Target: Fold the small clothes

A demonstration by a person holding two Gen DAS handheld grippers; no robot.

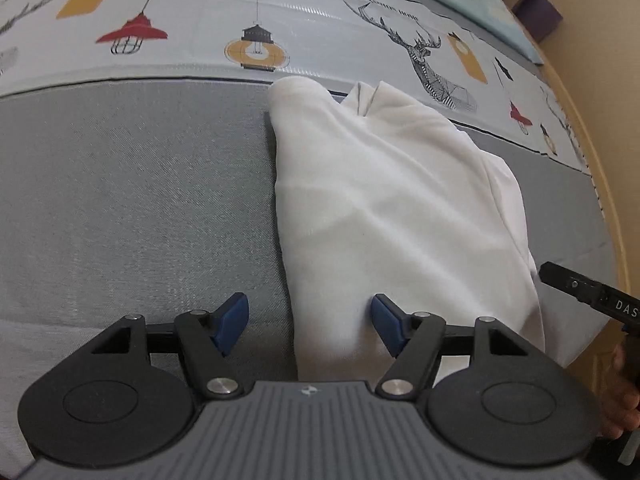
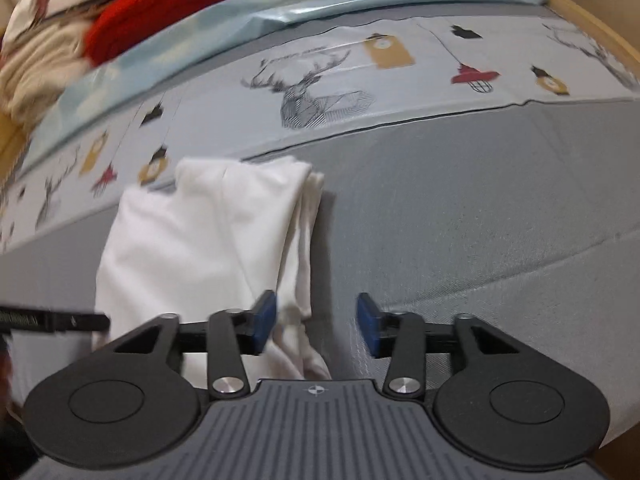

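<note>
1. Left wrist view: the left hand-held gripper (image 1: pixel 310 326) is released, blue pads spread wide, nothing pressed between them. The folded white garment (image 1: pixel 396 216) lies on the grey bed cover (image 1: pixel 140 200); its near left edge runs between the pads, its far end reaches the lamp-and-deer printed sheet (image 1: pixel 240 20).
2. Right wrist view: the right hand-held gripper (image 2: pixel 316 324) is also released, pads apart. The white garment's (image 2: pixel 200 240) near right corner sits just beside the left pad, touching neither clearly. Red clothing (image 2: pixel 168 8) lies at the far left corner.
</note>
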